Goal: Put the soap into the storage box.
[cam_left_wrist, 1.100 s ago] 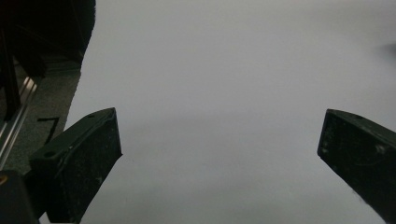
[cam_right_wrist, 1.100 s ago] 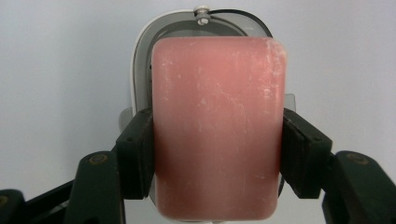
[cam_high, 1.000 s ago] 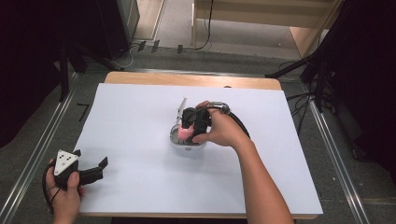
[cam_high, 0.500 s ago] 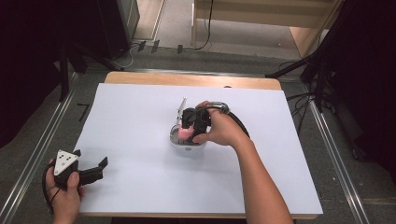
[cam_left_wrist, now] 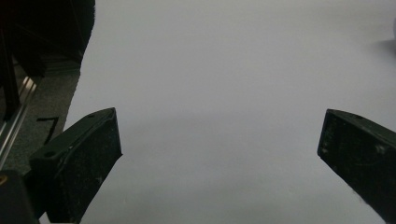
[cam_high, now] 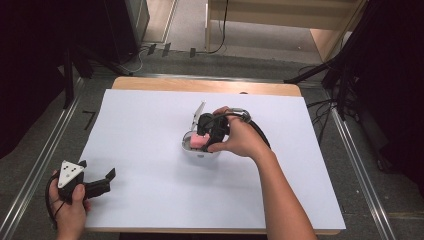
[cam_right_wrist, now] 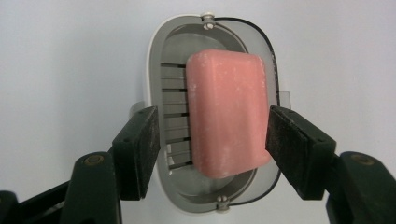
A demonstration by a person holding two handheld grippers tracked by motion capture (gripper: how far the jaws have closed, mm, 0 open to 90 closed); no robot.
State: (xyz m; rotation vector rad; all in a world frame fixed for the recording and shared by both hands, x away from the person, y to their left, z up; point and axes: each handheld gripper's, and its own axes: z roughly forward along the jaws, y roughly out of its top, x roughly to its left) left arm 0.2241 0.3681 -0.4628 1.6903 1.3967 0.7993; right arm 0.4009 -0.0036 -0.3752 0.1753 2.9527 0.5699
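Note:
A pink bar of soap (cam_right_wrist: 229,114) lies in a white oval soap box (cam_right_wrist: 156,70) with a slatted floor, at the middle of the white table (cam_high: 150,125). The box's clear lid (cam_high: 199,110) stands open behind it. My right gripper (cam_right_wrist: 214,135) points down over the box (cam_high: 200,151), and its jaws have just been opening. The soap (cam_high: 196,142) sits between them: the right pad is at its side, and a gap shows at the left pad. My left gripper (cam_high: 97,169) rests open at the table's front left with nothing between its jaws (cam_left_wrist: 219,140).
Metal rails (cam_high: 40,165) run along both sides of the table, with dark floor beyond. A wooden strip (cam_high: 200,86) edges the far side. Black cables (cam_high: 320,105) and stands sit at the far right.

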